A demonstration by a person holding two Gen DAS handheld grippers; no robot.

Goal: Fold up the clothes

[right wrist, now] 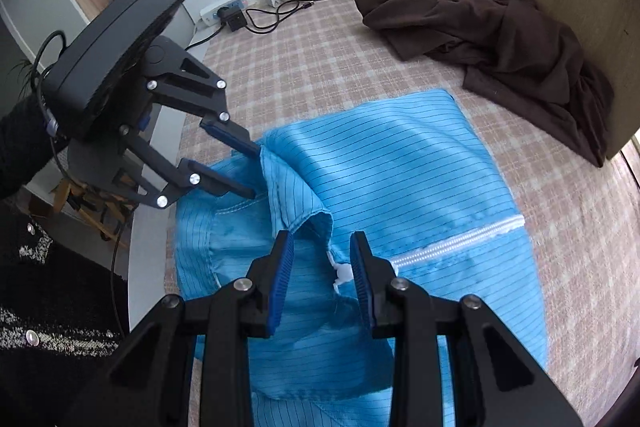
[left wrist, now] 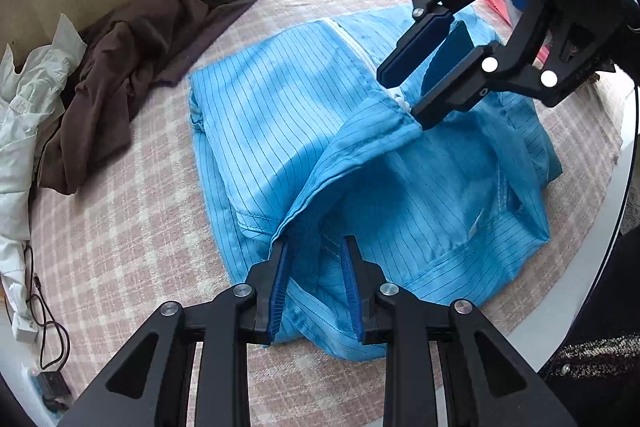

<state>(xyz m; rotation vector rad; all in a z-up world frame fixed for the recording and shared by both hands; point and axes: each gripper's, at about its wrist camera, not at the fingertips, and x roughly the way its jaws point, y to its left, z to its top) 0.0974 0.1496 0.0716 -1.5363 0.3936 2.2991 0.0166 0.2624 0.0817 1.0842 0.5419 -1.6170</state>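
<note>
We have the blue jacket [left wrist: 304, 131] spread on the bed [left wrist: 132, 247], under both grippers; our left gripper [left wrist: 314, 281] is spread astride a raised fold; our right gripper [right wrist: 322, 277] is spread around the zipper pull [right wrist: 341, 273]; closing there risks catching the pull, dragging the cloth askew.
</note>
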